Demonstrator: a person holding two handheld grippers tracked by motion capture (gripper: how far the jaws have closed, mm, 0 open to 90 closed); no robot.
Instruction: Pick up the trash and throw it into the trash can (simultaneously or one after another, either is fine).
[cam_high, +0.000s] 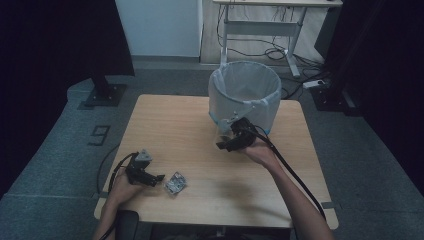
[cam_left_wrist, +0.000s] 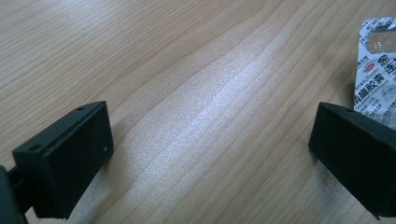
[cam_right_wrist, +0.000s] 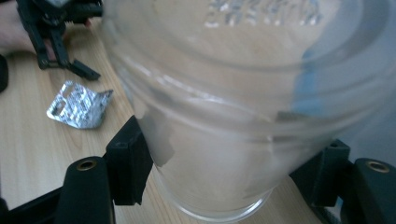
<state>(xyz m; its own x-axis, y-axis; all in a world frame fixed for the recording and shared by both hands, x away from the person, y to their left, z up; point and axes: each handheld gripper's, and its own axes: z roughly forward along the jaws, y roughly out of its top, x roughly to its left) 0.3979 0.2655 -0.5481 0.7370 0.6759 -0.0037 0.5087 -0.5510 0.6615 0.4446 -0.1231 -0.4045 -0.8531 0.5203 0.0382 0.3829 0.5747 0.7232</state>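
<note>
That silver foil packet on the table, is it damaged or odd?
The foil packet looks crumpled and bent, one corner folded up, lying loose on the table by the left hand-held gripper. It seems to be a used pill blister.

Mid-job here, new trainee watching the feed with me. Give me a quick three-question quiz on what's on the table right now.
1. True or false: the right tool grips a clear glass jar.
2. What lies on the table beside the left tool? A) a blister pack B) a spoon C) a sponge
3. Fill in: the lined bin stands at the table's ____ edge, seen from the person.

Key
1. True: in the right gripper view both jaws press on the jar's sides.
2. A: the silver blister pack lies just off the open jaws, untouched.
3. Far.
</note>
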